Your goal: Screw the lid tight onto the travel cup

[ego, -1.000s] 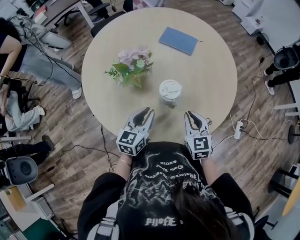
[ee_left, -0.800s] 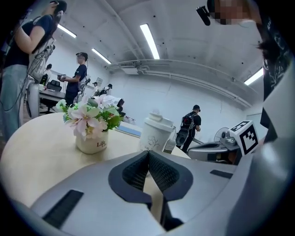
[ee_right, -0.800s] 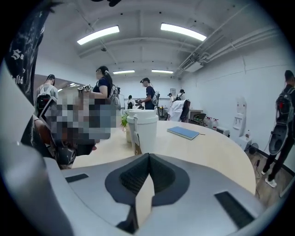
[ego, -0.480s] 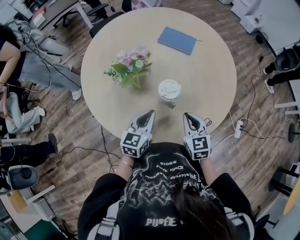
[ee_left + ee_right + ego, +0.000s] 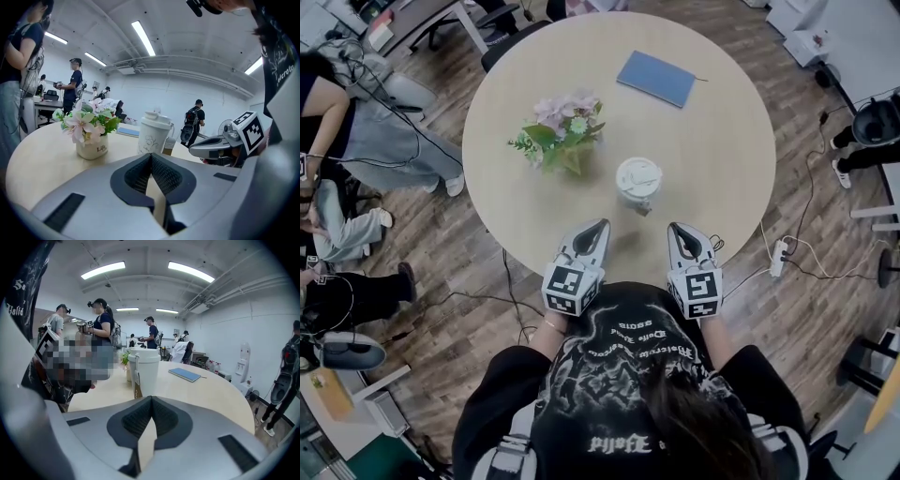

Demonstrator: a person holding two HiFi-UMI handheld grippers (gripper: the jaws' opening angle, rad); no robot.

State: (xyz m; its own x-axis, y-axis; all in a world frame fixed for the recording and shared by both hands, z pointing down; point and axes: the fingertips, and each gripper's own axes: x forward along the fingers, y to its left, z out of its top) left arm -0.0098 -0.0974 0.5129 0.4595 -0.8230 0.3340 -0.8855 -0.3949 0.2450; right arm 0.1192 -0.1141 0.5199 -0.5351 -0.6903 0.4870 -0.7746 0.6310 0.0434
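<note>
fingers (image 5: 137, 177) of left gripper (image 5: 600, 227) and right gripper (image 5: 676, 229) are pressed together, pinching nothing, at the worktop's (image 5: 712, 141) near edge. travel cup (image 5: 638, 187) stands just ahead, between them, lid (image 5: 638, 174) on; how tightly it sits is unclear. a second ago the left fingers stood apart.

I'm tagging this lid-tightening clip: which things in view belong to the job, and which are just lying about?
Job:
- white travel cup with its lid on
- left tongs, shut and empty
- right tongs, shut and empty

Lying about:
- pink flowers in a white pot
- flat blue notebook
</note>
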